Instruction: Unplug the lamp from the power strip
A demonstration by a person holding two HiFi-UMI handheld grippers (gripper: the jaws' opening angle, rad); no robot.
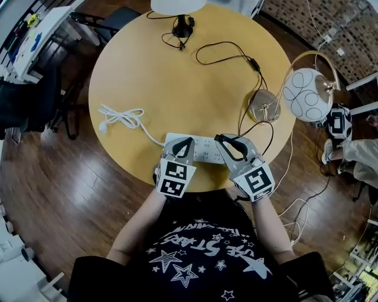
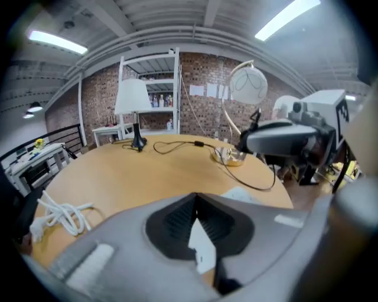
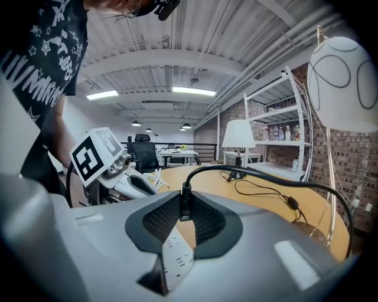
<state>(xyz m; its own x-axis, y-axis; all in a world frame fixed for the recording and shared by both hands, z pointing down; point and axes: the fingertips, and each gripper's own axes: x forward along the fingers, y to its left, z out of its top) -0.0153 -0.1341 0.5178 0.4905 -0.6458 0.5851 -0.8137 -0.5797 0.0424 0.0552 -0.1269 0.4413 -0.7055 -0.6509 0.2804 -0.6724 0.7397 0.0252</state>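
A white power strip (image 1: pixel 207 154) lies at the near edge of the round wooden table (image 1: pixel 153 76). In the right gripper view my right gripper (image 3: pixel 184 200) is shut on the lamp's black plug (image 3: pixel 185 210), which stands upright just above the strip (image 3: pixel 177 250); whether its prongs are out is hidden. The black cord (image 3: pixel 266 177) arcs away to the globe lamp (image 1: pixel 307 94) and its brass base (image 1: pixel 263 106). My left gripper (image 1: pixel 183 145) hovers over the strip's left end, its tips together and holding nothing; the strip (image 2: pixel 202 248) shows below them.
The strip's own white cable (image 1: pixel 121 116) lies coiled on the left of the table. A second lamp with a white shade (image 1: pixel 177 5) and black base (image 1: pixel 183 26) stands at the far edge, its cord looping across. Chairs and shelves surround the table.
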